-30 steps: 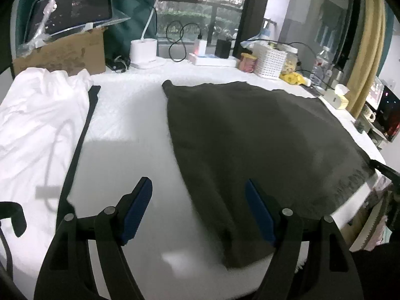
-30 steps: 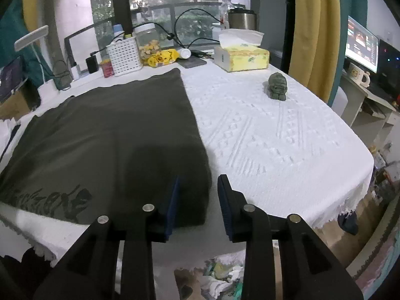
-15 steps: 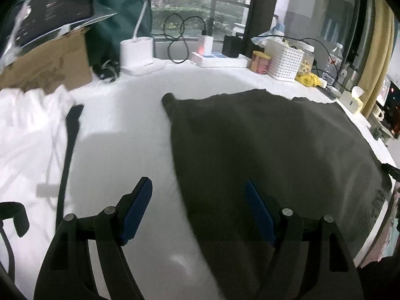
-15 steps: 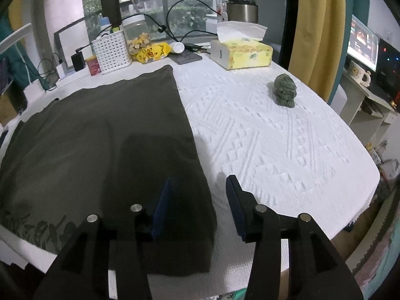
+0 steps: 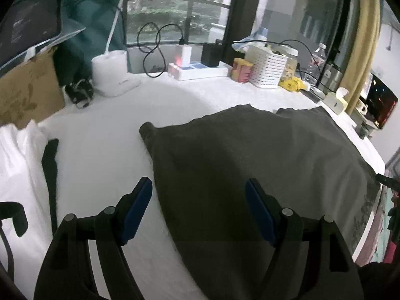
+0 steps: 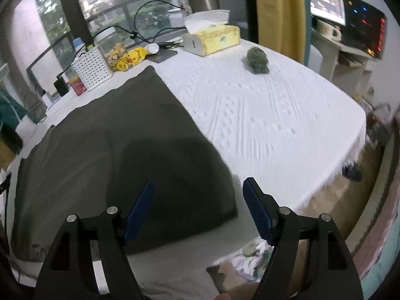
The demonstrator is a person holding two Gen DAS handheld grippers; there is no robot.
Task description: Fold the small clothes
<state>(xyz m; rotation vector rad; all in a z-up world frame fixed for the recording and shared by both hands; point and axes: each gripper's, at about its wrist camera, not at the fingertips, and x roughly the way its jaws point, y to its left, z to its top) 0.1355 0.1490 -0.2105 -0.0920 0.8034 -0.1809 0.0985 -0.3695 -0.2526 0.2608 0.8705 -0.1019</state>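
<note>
A dark olive garment [image 5: 250, 165] lies spread flat on the white tablecloth; it also shows in the right wrist view [image 6: 120, 145]. My left gripper [image 5: 198, 207] is open and empty above the garment's left edge. My right gripper [image 6: 198, 207] is open and empty above the garment's near right corner. A white garment [image 5: 17, 162] with a black strap lies at the far left of the left wrist view.
Along the window side stand a cardboard box [image 5: 27, 87], a white lamp base [image 5: 112, 75], a power strip [image 5: 197, 71], a white basket [image 6: 92, 68], a tissue box [image 6: 212, 37] and a small green figure [image 6: 257, 60]. The table edge [image 6: 345, 165] drops off at the right.
My right gripper has opened wide from nearly shut at the garment's corner. Both grippers have lifted and tilted up; the left stays open.
</note>
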